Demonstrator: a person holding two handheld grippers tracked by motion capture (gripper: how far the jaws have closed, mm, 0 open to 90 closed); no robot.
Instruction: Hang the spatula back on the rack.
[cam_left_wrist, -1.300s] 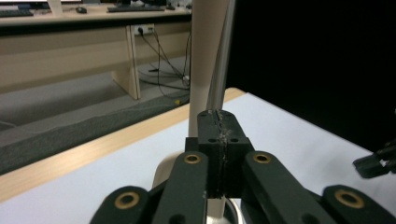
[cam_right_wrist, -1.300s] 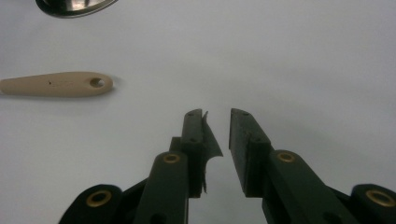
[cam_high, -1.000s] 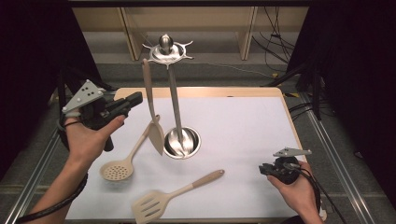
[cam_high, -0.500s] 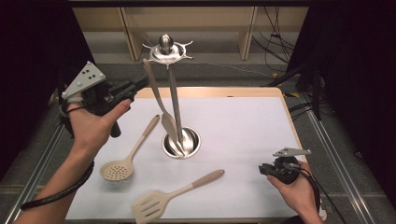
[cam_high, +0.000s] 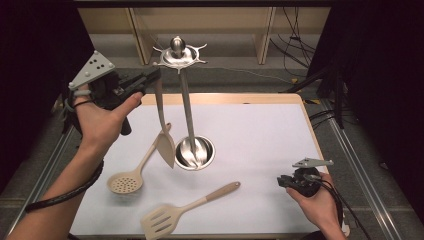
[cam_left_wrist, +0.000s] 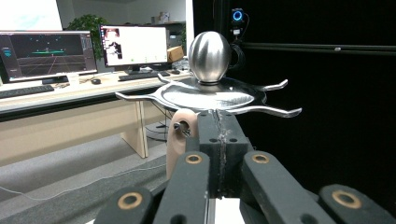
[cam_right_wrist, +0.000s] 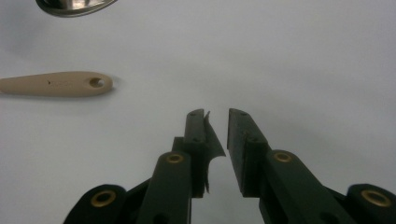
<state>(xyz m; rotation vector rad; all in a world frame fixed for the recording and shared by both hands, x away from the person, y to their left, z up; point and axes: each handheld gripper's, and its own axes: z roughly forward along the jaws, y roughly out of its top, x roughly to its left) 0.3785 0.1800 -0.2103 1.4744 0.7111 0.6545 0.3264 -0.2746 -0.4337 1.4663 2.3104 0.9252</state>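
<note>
Holding the beige flat turner (cam_high: 164, 142) hanging lengthwise, left gripper (cam_high: 150, 79) fingers closed on its handle. Bringing the handle's hole (cam_left_wrist: 183, 127) just under the steel rack's hook arms (cam_left_wrist: 140, 98). Resting right gripper (cam_high: 286, 181), fingers slightly apart, empty, on the white worktop (cam_high: 260, 135).

A long pale wooden desk (cam_left_wrist: 70, 100) carries two lit computer monitors (cam_left_wrist: 135, 45). Black curtains (cam_high: 385, 60) flank grey floor (cam_high: 230, 75); a leafy plant (cam_left_wrist: 91, 22), perhaps, stands behind.

— What can't you make out from your left gripper (cam_left_wrist: 218, 135)?

— My jaws are pressed together, and they cover the stand's (cam_left_wrist: 212, 93) pole. The hanging utensil (cam_left_wrist: 180, 140) shows just its holed handle end beside them; the rest is hidden.

— And the right gripper view?

— The slotted turner (cam_right_wrist: 56, 84) is cut off at the left edge, and the stand's base (cam_right_wrist: 74, 5) at the top.
</note>
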